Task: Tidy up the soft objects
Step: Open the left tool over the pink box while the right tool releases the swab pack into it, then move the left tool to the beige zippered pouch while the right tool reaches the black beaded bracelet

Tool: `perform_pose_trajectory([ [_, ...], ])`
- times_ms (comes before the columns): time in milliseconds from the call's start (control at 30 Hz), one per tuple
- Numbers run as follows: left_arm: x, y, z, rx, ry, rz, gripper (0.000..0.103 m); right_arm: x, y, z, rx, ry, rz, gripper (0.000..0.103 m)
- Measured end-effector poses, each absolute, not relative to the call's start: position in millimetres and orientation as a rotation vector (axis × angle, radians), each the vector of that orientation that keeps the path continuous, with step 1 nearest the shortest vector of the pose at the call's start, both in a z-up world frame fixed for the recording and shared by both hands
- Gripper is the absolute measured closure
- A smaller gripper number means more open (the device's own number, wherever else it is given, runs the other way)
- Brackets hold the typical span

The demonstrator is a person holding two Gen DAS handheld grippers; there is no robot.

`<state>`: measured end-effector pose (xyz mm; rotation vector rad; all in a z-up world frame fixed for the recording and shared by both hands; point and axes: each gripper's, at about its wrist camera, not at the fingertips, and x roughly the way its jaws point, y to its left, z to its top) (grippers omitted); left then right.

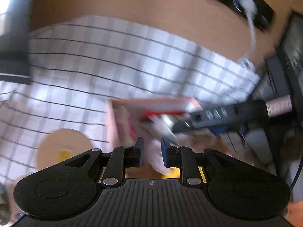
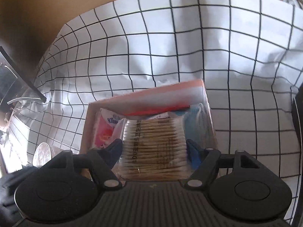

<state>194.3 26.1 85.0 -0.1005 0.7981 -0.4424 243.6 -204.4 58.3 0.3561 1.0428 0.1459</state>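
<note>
Right gripper (image 2: 154, 149) is pinching a flat pack of cotton swabs (image 2: 153, 147), pads on its two long sides, held over the open pink box (image 2: 145, 98) at frame centre. The box sits on a checked cloth (image 2: 170, 47). Inside it: a tissue pack (image 2: 106, 130) at left, something light blue (image 2: 197, 124) at right, probably a face mask, not sure.

Swab pack looks light, in thin crinkly film. The bundled sticks give some stiffness across the width, but the film likely slides and dents. Side grip at mid-length seems right; squeezing harder would bow the sticks. It should drop flat into the gap between tissues and blue item.

Left gripper (image 1: 152, 151), bottom centre of its very blurred view: jaws nearly together with a soft pale pink-white thing (image 1: 157, 157) in the gap. Cannot tell if the pads actually press on it, or what it is; looks like a soft wrapped pack, so squashy and light. The box (image 1: 151, 104) sits just beyond it, with the right gripper (image 1: 174, 124) reaching in from the right edge.
</note>
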Motion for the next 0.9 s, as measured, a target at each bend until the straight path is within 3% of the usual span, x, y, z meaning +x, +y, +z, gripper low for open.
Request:
perform_pose_trajectory([
  [167,191,64,108,-0.225,0.792,-0.395,0.081,251,-197,66,0.372,1.047,0.221,0.028],
  [333,157,98,124,-0.179,0.701,-0.350,0.081,236,-198,91,0.322,0.971,0.134,0.027],
  [667,108,191,79,-0.352,0.715,-0.150,0.081,152,-149,140,0.148,0.673,0.102,0.011],
  [900,120,228,55,-0.404,0.748,-0.112,0.089,126,-83,119,0.126,0.780,0.343,0.011],
])
